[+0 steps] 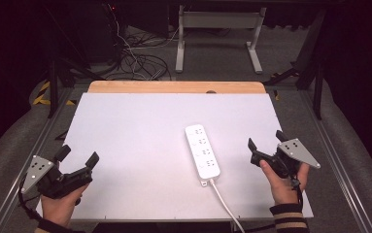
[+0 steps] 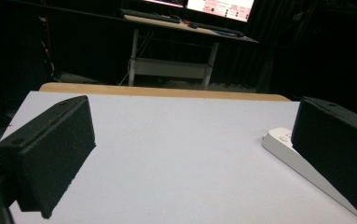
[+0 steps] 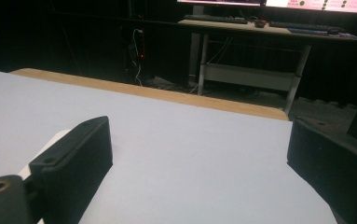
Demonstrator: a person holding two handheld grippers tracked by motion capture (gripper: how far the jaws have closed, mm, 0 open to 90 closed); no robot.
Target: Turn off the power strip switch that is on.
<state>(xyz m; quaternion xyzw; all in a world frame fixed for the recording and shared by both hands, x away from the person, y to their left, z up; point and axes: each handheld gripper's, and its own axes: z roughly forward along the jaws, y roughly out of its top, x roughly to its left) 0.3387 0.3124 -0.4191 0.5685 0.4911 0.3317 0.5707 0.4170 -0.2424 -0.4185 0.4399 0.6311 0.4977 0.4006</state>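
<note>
A white power strip [image 1: 202,151] lies flat on the white board [image 1: 140,131], right of centre, and its white cable [image 1: 225,204] runs off the near edge. My left gripper [image 1: 79,156] hovers at the near left corner, open and holding nothing. My right gripper [image 1: 266,141] is open just right of the strip, apart from it. In the left gripper view the jaws of the left gripper [image 2: 195,154] stand wide, and the strip's end [image 2: 281,140] peeks out beside the right one. The right gripper [image 3: 199,163] is also spread wide, with a bit of the strip [image 3: 55,139] showing behind its left jaw.
A wooden table edge [image 1: 174,87] borders the board's far side. Beyond it stand a white desk frame [image 1: 217,29] and tangled floor cables [image 1: 135,58]. Metal rails [image 1: 339,160] run along both sides of the table. A desk with monitors [image 3: 269,23] stands in the dark background.
</note>
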